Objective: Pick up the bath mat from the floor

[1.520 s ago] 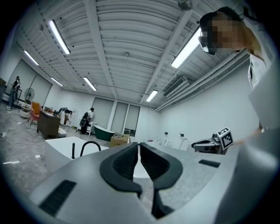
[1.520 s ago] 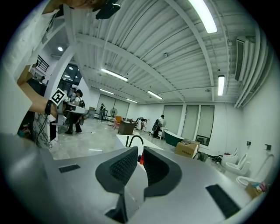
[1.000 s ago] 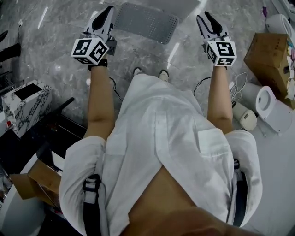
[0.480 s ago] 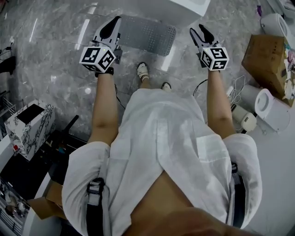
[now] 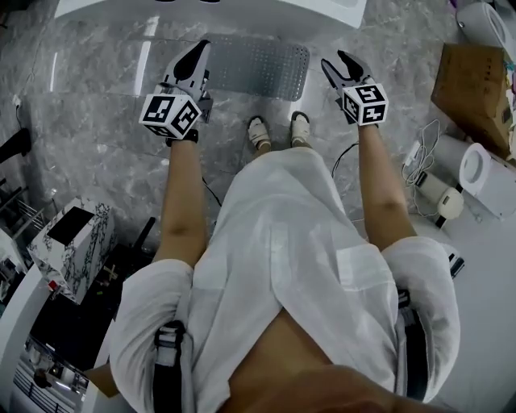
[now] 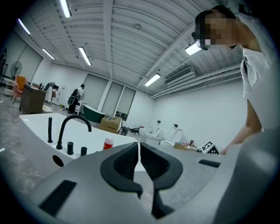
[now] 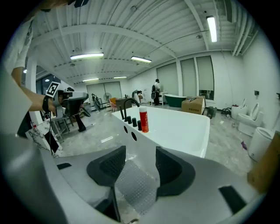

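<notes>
Basically I'm at the approach: left gripper (image 5: 197, 55) closed and empty, right gripper (image 5: 336, 63) opening on nothing, so next I stoop to the near edge of the grey perforated rubber bath mat (image 5: 251, 68).

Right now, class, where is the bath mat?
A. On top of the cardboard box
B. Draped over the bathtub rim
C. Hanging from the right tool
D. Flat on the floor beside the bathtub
D: the bath mat lies flat on the grey floor, along the white bathtub and just ahead of the person's feet.
</notes>
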Demonstrator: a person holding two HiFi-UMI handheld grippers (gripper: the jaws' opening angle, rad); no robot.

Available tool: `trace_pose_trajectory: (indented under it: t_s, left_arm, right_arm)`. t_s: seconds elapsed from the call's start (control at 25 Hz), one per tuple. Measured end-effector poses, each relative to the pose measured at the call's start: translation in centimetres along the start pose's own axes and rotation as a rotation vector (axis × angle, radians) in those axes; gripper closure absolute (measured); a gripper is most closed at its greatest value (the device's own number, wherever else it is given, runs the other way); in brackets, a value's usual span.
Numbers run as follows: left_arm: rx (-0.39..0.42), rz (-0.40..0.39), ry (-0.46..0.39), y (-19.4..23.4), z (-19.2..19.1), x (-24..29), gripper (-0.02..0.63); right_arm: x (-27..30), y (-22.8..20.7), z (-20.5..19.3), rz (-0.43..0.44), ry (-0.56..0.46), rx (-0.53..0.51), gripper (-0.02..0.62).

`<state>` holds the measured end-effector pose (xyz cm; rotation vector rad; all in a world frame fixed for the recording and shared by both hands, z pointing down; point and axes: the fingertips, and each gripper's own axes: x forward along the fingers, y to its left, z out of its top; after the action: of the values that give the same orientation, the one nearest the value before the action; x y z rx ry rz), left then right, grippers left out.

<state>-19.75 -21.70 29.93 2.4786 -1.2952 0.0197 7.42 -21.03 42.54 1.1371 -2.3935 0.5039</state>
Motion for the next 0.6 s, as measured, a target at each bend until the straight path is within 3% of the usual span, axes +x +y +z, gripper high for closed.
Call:
trace_pose_trajectory:
  t_s: [0.24, 0.6]
  left_arm:
    - [-0.025, -0.024, 0.028, 0.0, -6.7, 5.2, 0.591]
    - [-0.059, -0.074, 0.091, -1.3, -20.2, 12.0, 0.591]
  right_arm:
    - [4.6, -3.8, -7.0, 0.012, 0.034, 0.033, 0.374]
    - [12.0, -7.1, -19.7, 0.038, 0.141, 0.058, 0.367]
